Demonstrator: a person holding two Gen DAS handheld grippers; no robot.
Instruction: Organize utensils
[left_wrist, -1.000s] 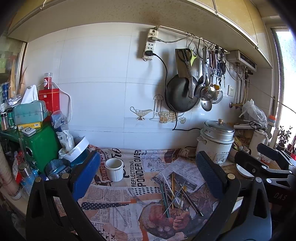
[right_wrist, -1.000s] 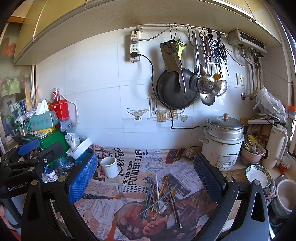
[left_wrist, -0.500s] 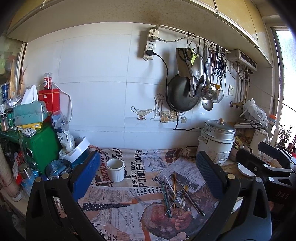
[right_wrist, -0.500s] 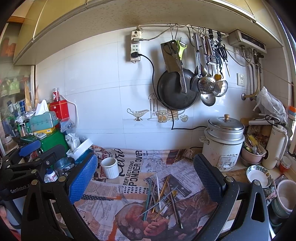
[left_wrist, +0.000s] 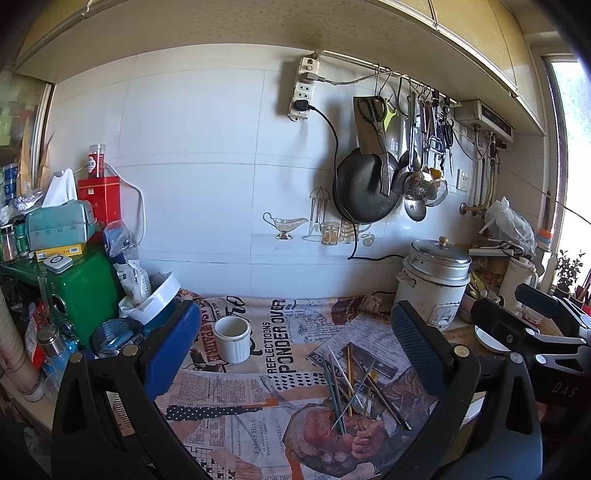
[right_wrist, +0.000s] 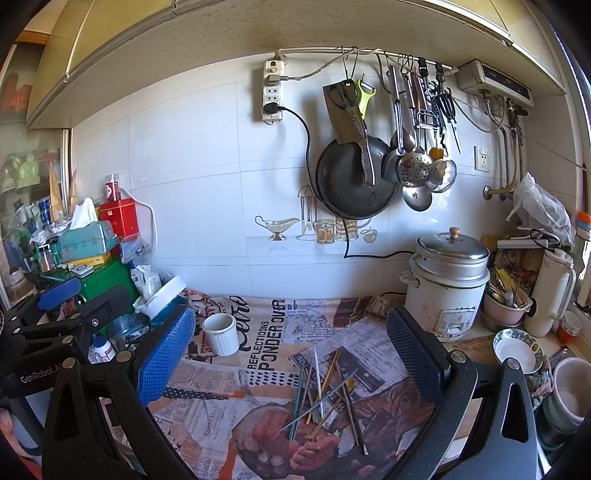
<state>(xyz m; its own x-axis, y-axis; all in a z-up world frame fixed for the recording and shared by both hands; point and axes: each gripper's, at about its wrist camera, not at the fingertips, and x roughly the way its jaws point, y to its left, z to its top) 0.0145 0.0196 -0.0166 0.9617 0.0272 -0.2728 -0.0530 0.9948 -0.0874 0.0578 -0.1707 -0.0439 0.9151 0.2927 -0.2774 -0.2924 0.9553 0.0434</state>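
You have one white cup (right_wrist: 221, 334), one loose pile of about ten thin sticks (right_wrist: 325, 391), one rice cooker (right_wrist: 448, 284), one hanging pan (right_wrist: 356, 182) and two hand-held grippers, both open: left (left_wrist: 295, 350), right (right_wrist: 291, 350).

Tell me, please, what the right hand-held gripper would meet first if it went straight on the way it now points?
Probably the loose pile of chopsticks on the newsprint-patterned cloth. The right hand-held gripper is open and empty, tilted down toward them, with nothing between. Depth is uncertain: a flatter path might pass over them toward the tiled wall.
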